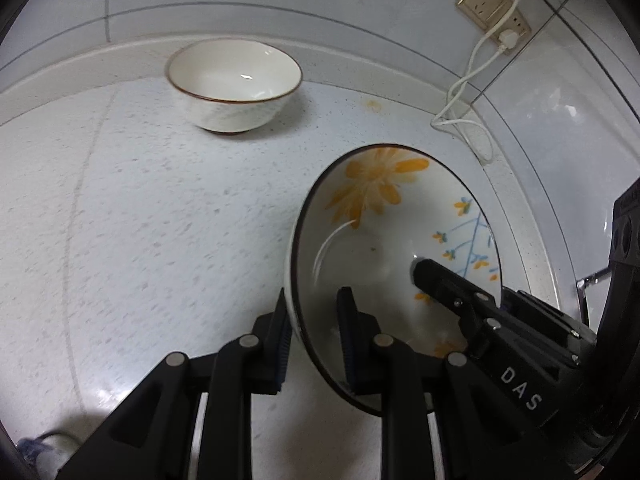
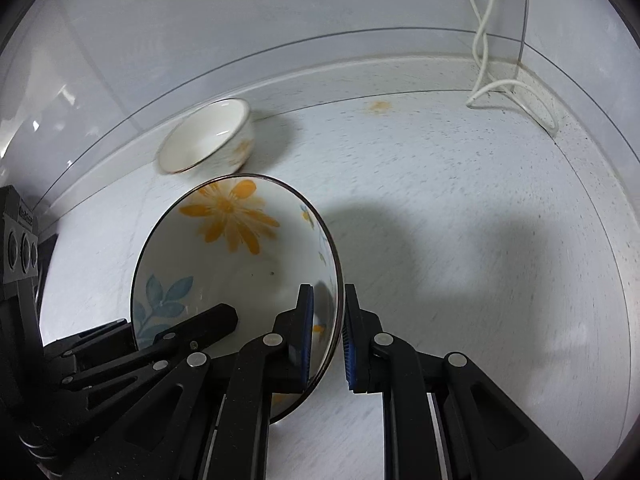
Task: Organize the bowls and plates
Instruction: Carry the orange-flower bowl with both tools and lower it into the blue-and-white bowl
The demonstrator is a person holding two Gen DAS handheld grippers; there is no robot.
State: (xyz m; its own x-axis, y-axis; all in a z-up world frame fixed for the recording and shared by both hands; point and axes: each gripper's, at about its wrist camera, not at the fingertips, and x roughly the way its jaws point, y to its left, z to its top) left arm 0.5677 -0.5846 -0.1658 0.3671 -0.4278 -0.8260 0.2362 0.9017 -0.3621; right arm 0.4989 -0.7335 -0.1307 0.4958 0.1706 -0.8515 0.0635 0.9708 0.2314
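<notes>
Fingers of the left gripper clamp the near-left rim of a flower-painted bowl, one pad outside the wall and one inside; fingers of the right gripper pinch the opposite rim likewise, so the bowl hangs tilted above the speckled white counter. White bowl with brown rim: upright, well apart, at the counter's back edge against the tiled wall. White cable: runs down from the wall socket onto the counter.

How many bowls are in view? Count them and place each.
2. The flowered bowl is held by both grippers; the plain white bowl stands on the counter by the wall. Others may be out of view.
</notes>
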